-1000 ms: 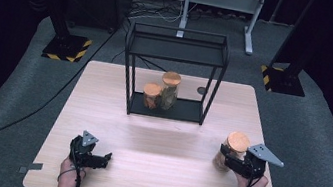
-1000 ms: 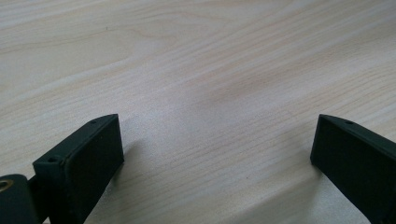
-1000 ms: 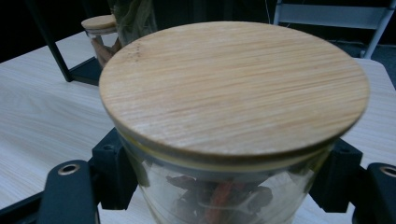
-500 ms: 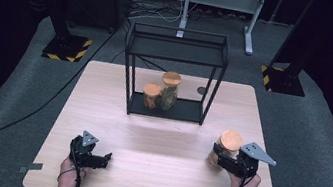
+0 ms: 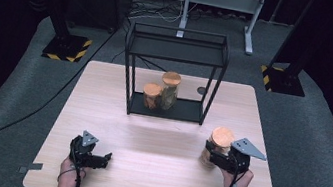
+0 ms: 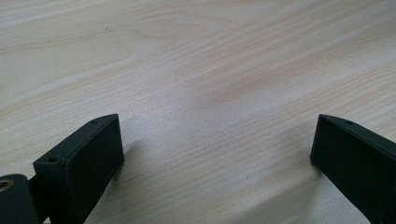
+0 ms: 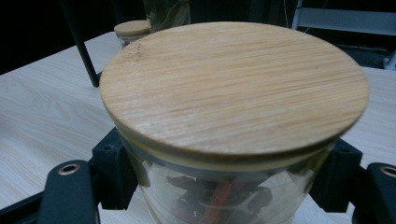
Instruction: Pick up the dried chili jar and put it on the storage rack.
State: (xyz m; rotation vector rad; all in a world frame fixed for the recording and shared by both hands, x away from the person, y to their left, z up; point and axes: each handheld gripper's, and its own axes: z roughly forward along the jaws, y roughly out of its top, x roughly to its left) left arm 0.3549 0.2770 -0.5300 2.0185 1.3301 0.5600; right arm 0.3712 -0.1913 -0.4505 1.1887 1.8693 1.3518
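My right gripper [image 5: 211, 155] is shut on a glass jar [image 5: 218, 145] with a round bamboo lid [image 7: 233, 84], at the table's right side. In the right gripper view its black fingers [image 7: 111, 169] press the glass just under the lid, and dark dried contents show inside the jar. My left gripper [image 5: 102, 157] rests near the front left of the table, open. Its two jaws stand wide apart over bare wood [image 6: 215, 93] with nothing between them. A black wire rack [image 5: 179, 31] stands at the table's back middle, with a short jar [image 5: 151, 95] and a taller jar [image 5: 170, 90] on its lower shelf.
A small dark round object [image 5: 200, 90] lies on the table just right of the rack. The pale wooden table [image 5: 150, 182] has open surface between the rack and both grippers. Black stands with yellow-striped bases [image 5: 65, 49] sit on the floor behind.
My right gripper has carried the jar a little to the left, toward the table's middle. The left gripper has stayed where it was.
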